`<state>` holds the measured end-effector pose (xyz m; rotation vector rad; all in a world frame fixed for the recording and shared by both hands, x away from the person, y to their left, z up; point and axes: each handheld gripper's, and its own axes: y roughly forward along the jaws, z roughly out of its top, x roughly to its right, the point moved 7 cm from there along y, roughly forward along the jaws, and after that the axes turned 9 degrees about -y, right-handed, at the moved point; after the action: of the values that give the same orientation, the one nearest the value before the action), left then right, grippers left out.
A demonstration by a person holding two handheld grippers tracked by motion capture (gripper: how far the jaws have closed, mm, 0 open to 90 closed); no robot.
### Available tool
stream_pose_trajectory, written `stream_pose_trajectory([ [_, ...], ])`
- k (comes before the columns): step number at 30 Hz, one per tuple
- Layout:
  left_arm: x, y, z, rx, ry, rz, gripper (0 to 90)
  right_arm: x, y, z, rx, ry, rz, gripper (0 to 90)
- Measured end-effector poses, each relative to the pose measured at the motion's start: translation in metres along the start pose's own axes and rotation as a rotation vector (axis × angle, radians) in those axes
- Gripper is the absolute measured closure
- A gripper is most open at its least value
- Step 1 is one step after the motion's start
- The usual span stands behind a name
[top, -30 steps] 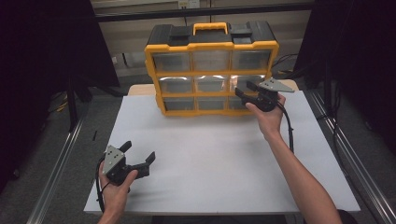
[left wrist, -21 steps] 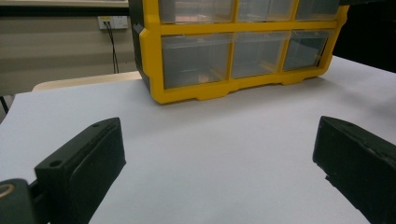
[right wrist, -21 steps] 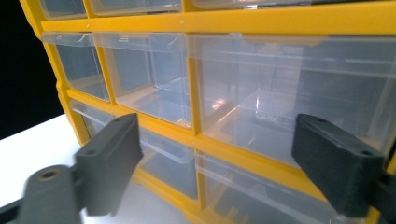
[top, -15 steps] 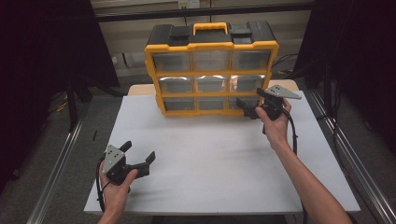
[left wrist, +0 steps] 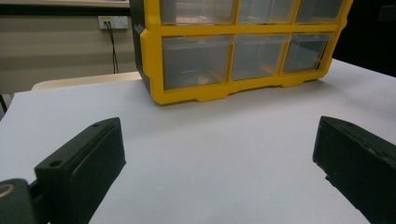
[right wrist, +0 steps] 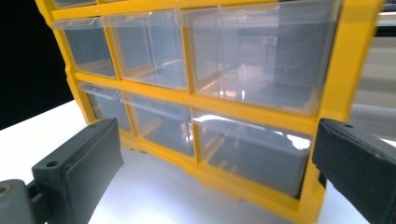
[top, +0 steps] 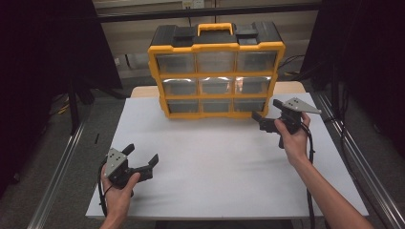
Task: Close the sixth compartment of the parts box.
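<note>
At upper centre of the high view, yellow drawer cabinet stands upright at the table's far edge, nine clear drawers shut, black top. Right of centre, my right gripper hovers just beside its lower right corner, fingers apart, nothing held. Lower left, my left gripper sits well apart from it, fingers apart, empty.

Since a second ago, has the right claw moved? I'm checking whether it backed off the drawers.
Yes. The right claw has come down and toward the person, away from the yellow drawer cabinet, off the cabinet's right side.
</note>
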<state>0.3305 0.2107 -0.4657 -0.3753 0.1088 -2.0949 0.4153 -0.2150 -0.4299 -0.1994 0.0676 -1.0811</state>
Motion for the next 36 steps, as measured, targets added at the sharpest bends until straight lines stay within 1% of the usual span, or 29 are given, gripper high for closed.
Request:
stream_pose_trajectory([
  [1,0.000,0.000,0.000,-0.003,-0.001,0.009,2.4,0.000,-0.004,-0.002,-0.001,0.004,0.002,1.1],
  [2,0.000,0.000,-0.001,-0.004,-0.001,0.008,2.4,0.001,-0.007,-0.004,0.000,0.003,-0.001,1.0],
  [3,0.000,0.000,0.000,0.002,-0.009,0.011,2.5,0.001,-0.011,-0.005,-0.002,0.003,-0.004,0.9],
  [4,0.000,-0.001,0.000,-0.002,-0.002,0.006,2.9,0.001,-0.014,-0.007,-0.004,0.002,-0.009,1.0],
  [6,-0.001,-0.002,0.000,-0.007,0.009,0.009,3.0,0.002,-0.022,-0.010,0.000,0.003,-0.017,1.0],
  [7,-0.001,-0.002,0.000,-0.008,0.008,0.010,3.0,0.001,-0.025,-0.012,-0.002,0.003,-0.018,1.0],
  [8,-0.002,-0.003,0.000,-0.010,0.013,0.019,3.0,0.001,-0.029,-0.013,0.000,0.003,-0.019,1.0],
  [9,-0.001,-0.002,0.000,0.004,-0.004,0.018,3.0,0.000,-0.034,-0.014,0.003,0.003,-0.020,1.1],
  [11,-0.001,-0.003,0.000,0.004,-0.009,0.011,3.0,-0.002,-0.042,-0.017,0.001,-0.006,-0.025,1.1],
  [13,-0.003,-0.004,0.000,-0.009,-0.006,0.023,4.1,-0.003,-0.052,-0.020,0.001,-0.010,-0.037,1.1],
  [14,-0.002,-0.003,0.000,-0.005,-0.022,0.020,4.2,-0.003,-0.057,-0.022,-0.003,-0.016,-0.047,1.2],
  [15,-0.002,-0.003,0.000,-0.007,-0.019,0.021,4.2,-0.003,-0.062,-0.023,-0.004,-0.018,-0.055,1.2],
  [16,-0.002,-0.004,-0.001,-0.015,-0.001,0.017,4.3,-0.002,-0.067,-0.025,-0.006,-0.012,-0.065,1.2],
  [17,-0.002,-0.005,-0.001,-0.010,-0.004,0.020,4.3,-0.002,-0.071,-0.026,-0.007,-0.010,-0.071,1.3],
  [19,0.000,-0.005,0.000,0.005,-0.014,0.008,4.2,-0.002,-0.080,-0.030,-0.019,-0.023,-0.080,1.3],
  [21,-0.001,-0.006,0.000,-0.001,-0.007,0.018,4.0,0.000,-0.089,-0.034,-0.017,-0.020,-0.096,1.2],
  [23,-0.002,-0.007,0.000,-0.009,-0.008,0.019,3.8,0.001,-0.097,-0.038,-0.021,-0.018,-0.108,1.3],
  [25,-0.001,-0.007,0.000,-0.003,-0.006,0.016,3.6,0.002,-0.105,-0.042,-0.024,-0.019,-0.120,1.3],
  [26,0.000,-0.006,0.000,0.008,-0.016,0.016,3.6,0.003,-0.108,-0.045,-0.027,-0.018,-0.117,1.3],
  [27,0.000,-0.007,0.000,0.000,-0.005,0.014,3.4,0.002,-0.113,-0.049,-0.035,0.000,-0.113,1.3],
  [28,0.000,-0.008,0.000,0.006,-0.003,0.011,3.0,0.001,-0.117,-0.052,-0.037,0.009,-0.114,1.3],
  [29,-0.001,-0.009,0.000,-0.004,0.016,0.020,2.9,0.001,-0.121,-0.056,-0.041,0.001,-0.114,1.3],
  [30,-0.001,-0.009,0.000,-0.003,0.018,0.018,2.8,0.000,-0.124,-0.060,-0.057,-0.004,-0.113,1.3],
  [31,-0.001,-0.008,-0.001,-0.003,0.011,0.010,2.8,0.000,-0.127,-0.063,-0.056,0.002,-0.116,1.3],
  [32,0.000,-0.008,-0.001,-0.004,0.000,0.016,2.8,0.000,-0.130,-0.065,-0.059,0.014,-0.109,1.3],
  [33,-0.001,-0.008,-0.001,-0.013,0.010,0.014,2.8,0.001,-0.131,-0.066,-0.055,0.014,-0.112,1.3],
  [34,0.000,-0.009,-0.001,-0.010,0.014,0.010,2.8,0.002,-0.132,-0.065,-0.045,0.007,-0.122,1.3],
  [35,0.000,-0.009,-0.001,-0.006,0.011,0.022,2.8,0.001,-0.132,-0.063,-0.043,-0.007,-0.122,1.2],
  [36,0.000,-0.009,0.000,0.003,-0.003,0.016,2.9,0.000,-0.132,-0.062,-0.038,-0.015,-0.118,1.0],
])
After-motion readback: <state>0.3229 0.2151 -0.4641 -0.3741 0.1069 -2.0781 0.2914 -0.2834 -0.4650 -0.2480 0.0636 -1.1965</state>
